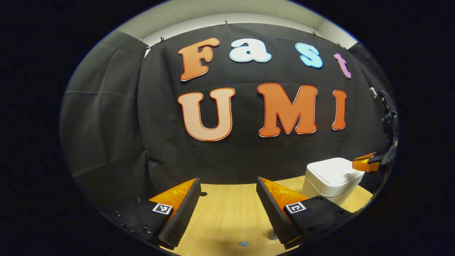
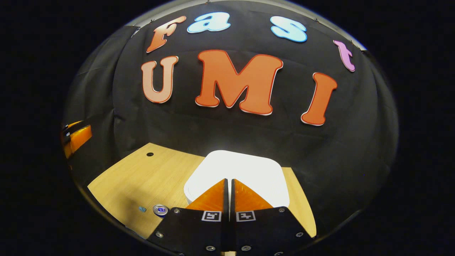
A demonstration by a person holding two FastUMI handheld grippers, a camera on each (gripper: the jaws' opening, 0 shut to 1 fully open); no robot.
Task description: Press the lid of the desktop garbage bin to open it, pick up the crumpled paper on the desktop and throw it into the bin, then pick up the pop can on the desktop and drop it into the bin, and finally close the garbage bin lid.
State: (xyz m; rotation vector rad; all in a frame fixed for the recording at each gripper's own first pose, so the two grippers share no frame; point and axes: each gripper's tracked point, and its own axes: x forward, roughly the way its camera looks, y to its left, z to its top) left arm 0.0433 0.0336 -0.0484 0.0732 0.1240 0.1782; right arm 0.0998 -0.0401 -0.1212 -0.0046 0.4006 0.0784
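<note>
The white desktop bin (image 2: 245, 170) stands on the wooden table with its lid (image 1: 334, 172) down. My right gripper (image 2: 228, 180) is shut with nothing between its fingers, and its tips hang over the near part of the lid; I cannot tell whether they touch it. The left gripper view shows this right gripper (image 1: 368, 164) at the bin's right edge. The pop can (image 2: 160, 209) stands upright on the table, left of the bin. My left gripper (image 1: 228, 179) is open and empty, low over the table to the left of the bin.
The light wooden table (image 2: 142, 177) runs back to the black cloth wall and has a small round hole (image 2: 150, 154) near its far edge. A small blue mark (image 2: 142, 209) lies on the wood beside the can. My left gripper (image 2: 76, 137) shows at the far left.
</note>
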